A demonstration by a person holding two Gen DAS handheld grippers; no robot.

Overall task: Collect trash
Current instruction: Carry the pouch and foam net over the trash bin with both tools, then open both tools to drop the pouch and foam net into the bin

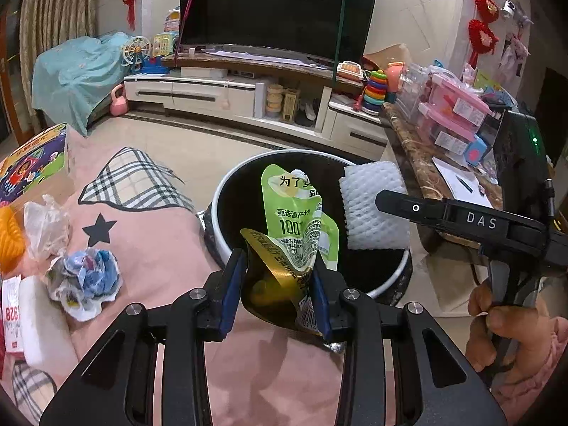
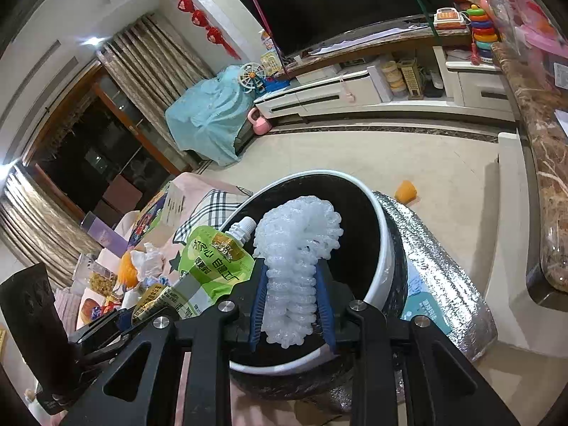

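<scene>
While both pieces of trash hang above the mouth of the bin point(image 1: 227, 191), the coming move turns on one relation: each held thing sits over the dark opening, inside its white rim, so a release should let it fall in rather than onto the pink cover point(image 1: 159, 248). The left gripper point(image 1: 278, 284) pinches the green drink pouch point(image 1: 301, 220) by its crumpled lower end, the pouch's long axis standing up and away from the jaws, its cap end toward the far rim. The right gripper point(image 2: 293, 298) pinches the white foam net point(image 2: 298, 248) about its middle, the net's long axis likewise running away from the jaws, its flared end over the bin's centre. In the left wrist view the net point(image 1: 372, 206) hangs just right of the pouch, near it but apart. Both hands seem about equally near the opening; the pouch lies closer to the near rim, so by my judgement it has less margin.

Counted: one bin, one pouch, one foam net, two grippers. On the cover to the left lie more scraps: one crumpled blue-and-white wrapper point(image 1: 85, 277), one clear crumpled bag point(image 1: 46, 223), one white foam block point(image 1: 42, 319). One orange cup point(image 2: 406, 191) lies on the floor beyond the bin.
</scene>
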